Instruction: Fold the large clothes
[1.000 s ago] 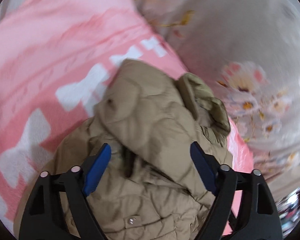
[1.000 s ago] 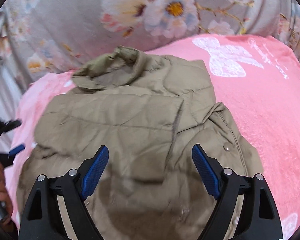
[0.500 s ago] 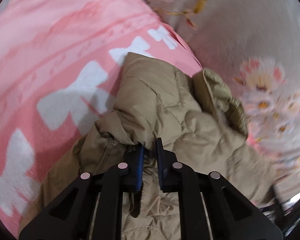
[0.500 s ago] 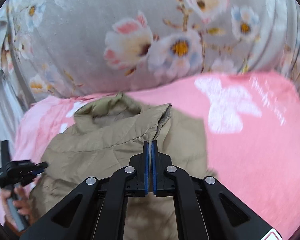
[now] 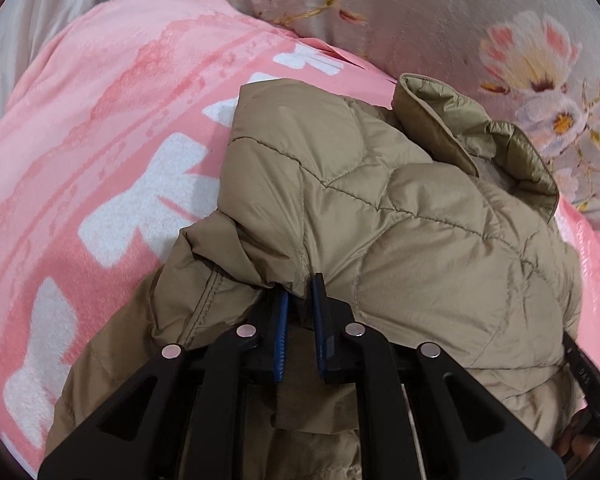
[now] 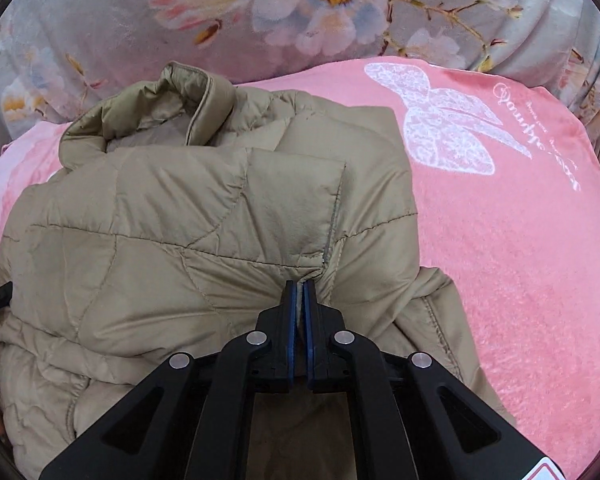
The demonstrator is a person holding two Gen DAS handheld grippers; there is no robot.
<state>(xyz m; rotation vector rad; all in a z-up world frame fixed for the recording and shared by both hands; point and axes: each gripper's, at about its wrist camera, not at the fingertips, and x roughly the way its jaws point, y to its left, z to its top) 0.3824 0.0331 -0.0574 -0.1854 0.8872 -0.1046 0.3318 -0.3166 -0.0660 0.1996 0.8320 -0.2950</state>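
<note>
Lying on the pink blanket (image 6: 520,240), the tan quilted jacket (image 6: 180,208) runs lengthwise away from both grippers, collar (image 6: 160,112) at the far end toward the floral bedding (image 6: 300,8). Left gripper (image 5: 300,292) and right gripper (image 6: 299,284), gaping a second ago, are now each clenched on a jacket fold

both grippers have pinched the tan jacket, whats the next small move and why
Probably lift both pinched edges together and carry them toward the collar. The left gripper and right gripper are each shut on a fold of the jacket, which lies bunched on the pink blanket, its lower half still unfolded.
</note>
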